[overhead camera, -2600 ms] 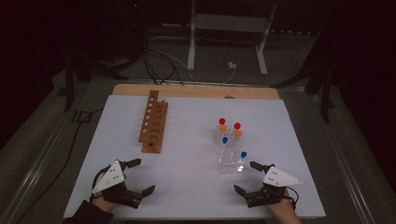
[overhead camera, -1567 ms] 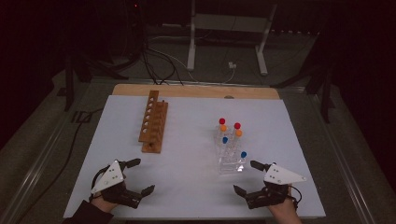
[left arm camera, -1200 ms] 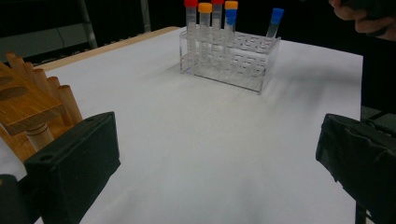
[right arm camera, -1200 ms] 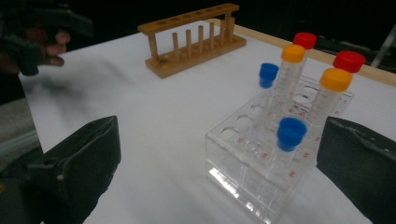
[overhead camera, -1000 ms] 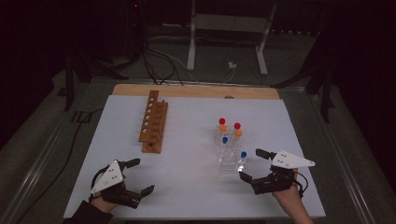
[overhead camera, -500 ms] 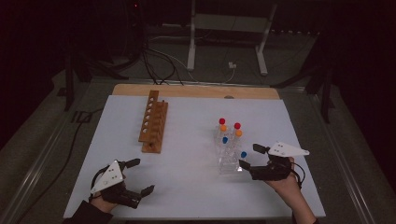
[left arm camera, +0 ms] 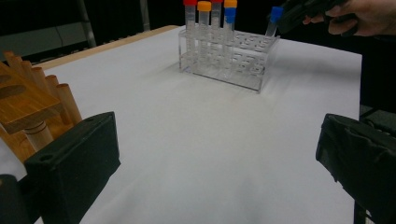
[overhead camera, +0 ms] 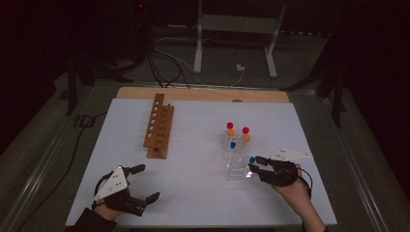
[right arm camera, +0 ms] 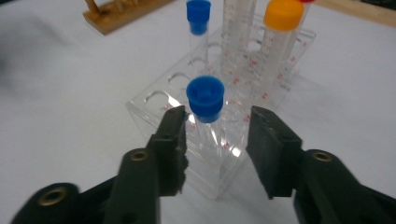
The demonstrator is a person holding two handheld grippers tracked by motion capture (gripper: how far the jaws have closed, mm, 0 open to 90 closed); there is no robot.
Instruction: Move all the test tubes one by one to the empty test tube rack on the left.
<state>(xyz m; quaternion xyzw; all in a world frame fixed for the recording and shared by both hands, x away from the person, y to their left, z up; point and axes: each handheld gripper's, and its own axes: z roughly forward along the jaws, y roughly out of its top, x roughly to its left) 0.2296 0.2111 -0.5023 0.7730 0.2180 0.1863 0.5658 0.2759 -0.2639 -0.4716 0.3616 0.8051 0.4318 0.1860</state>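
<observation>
At the near end of the clear rack [overhead camera: 235, 166], the right gripper [right arm camera: 215, 126], jaws just narrowing yet short of touching, straddles the blue-capped tube [right arm camera: 205, 100] standing there and should, I judge, centre below its cap before squeezing, then lift straight up.

Dim room; white-topped desk [overhead camera: 193, 193] with wooden far edge; grey floor [overhead camera: 367, 145]; white metal stand [overhead camera: 237, 29]; black cables [overhead camera: 159, 67] behind.

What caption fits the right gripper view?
Black tongs straddle a blue-capped clear plastic tube in the transparent rack.
</observation>
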